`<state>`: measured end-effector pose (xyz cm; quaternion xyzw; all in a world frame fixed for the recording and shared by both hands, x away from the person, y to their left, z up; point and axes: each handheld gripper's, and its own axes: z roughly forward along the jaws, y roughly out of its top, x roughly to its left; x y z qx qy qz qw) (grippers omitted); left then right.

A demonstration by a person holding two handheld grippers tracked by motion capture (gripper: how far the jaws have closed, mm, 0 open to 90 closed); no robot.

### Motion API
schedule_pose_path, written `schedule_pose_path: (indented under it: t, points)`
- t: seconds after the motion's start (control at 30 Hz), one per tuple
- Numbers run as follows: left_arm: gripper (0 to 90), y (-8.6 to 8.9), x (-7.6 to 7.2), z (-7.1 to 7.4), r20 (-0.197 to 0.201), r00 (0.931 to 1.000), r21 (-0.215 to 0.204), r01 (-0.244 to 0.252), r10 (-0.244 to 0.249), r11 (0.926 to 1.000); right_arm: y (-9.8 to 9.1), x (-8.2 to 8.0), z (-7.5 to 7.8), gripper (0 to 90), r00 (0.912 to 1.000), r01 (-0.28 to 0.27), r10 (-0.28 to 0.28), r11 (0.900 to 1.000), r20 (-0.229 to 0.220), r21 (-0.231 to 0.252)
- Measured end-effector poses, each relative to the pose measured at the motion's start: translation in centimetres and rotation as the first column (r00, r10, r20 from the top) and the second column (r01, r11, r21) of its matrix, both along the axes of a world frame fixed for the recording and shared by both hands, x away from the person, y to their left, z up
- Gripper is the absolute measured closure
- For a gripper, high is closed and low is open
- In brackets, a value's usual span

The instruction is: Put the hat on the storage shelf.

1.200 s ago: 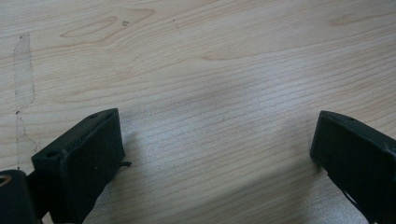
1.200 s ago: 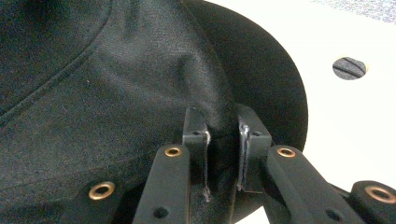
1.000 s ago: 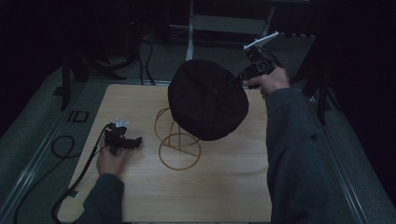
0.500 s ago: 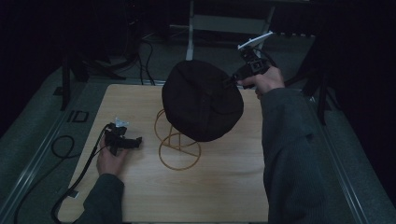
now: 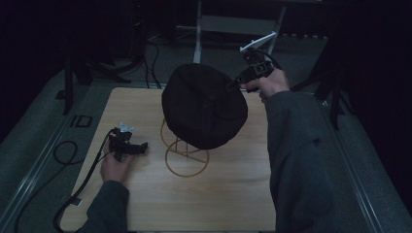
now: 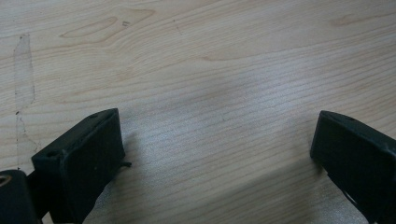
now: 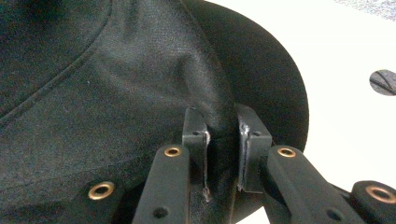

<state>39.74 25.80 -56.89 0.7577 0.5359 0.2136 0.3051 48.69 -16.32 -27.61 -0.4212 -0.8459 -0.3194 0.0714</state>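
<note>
High view: right gripper (image 5: 232,85) clamped on black hat (image 5: 204,104), held above wire stand (image 5: 186,155); left gripper (image 5: 141,146) on table (image 5: 228,194), jaws apart.

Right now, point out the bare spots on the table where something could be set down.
The near half of the table, between the two sleeves, is bare wood. The far-left corner, beyond the left tool, is bare too. The middle is crowded: the wire stand sits there, with the black hat, pinched by the right tool, held over it.
</note>
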Motion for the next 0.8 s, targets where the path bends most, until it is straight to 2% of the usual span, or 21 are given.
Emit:
schedule_pose_path:
  t: [0.8]
  points:
    - [2.2, 0.0, 0.0, 0.0, 0.001, 1.0, -0.002, -0.002, 0.002, 1.0, 2.3, 0.0, -1.3, 76.7, 0.9994, -0.03, 0.029, 0.9988, -0.019, -0.04]
